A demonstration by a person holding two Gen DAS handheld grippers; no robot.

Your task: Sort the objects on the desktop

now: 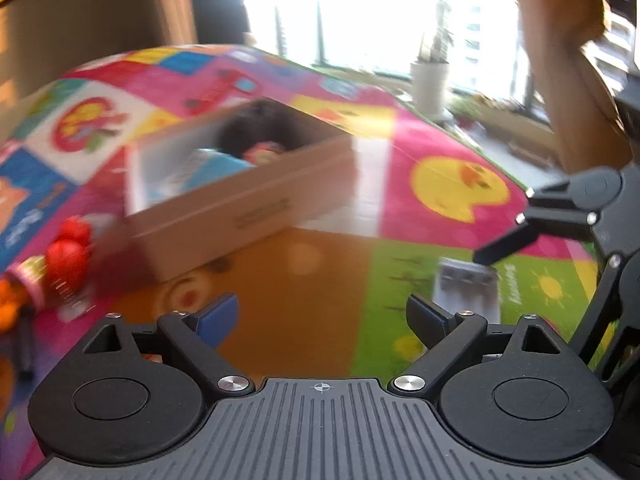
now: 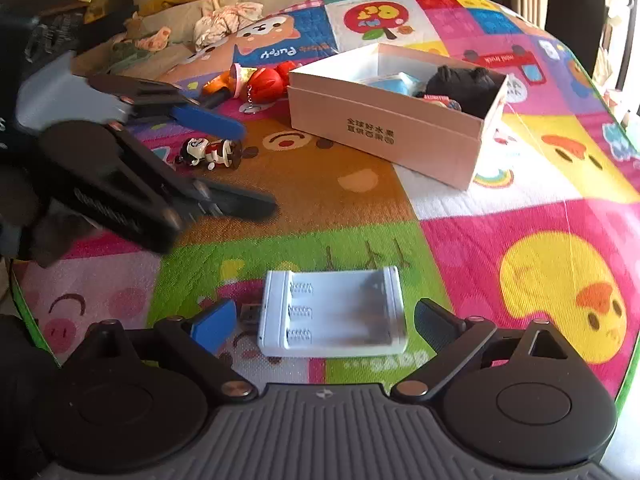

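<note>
- The right gripper [image 2: 323, 326] has its fingers spread wide, the white battery holder [image 2: 332, 312] lying on the play mat [image 2: 520, 216] between them, pads not pressing it.
- The left gripper [image 1: 322, 320] also stands wide, nothing between its fingers.
- The cardboard box [image 2: 392, 136] sits well ahead of both, with the figurine [image 2: 210, 152] left of it.

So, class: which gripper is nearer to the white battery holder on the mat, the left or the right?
Right. The right gripper has its open jaws on either side of the white battery holder, not pressing it. The left gripper hangs apart, up the mat near the small figurine.
</note>
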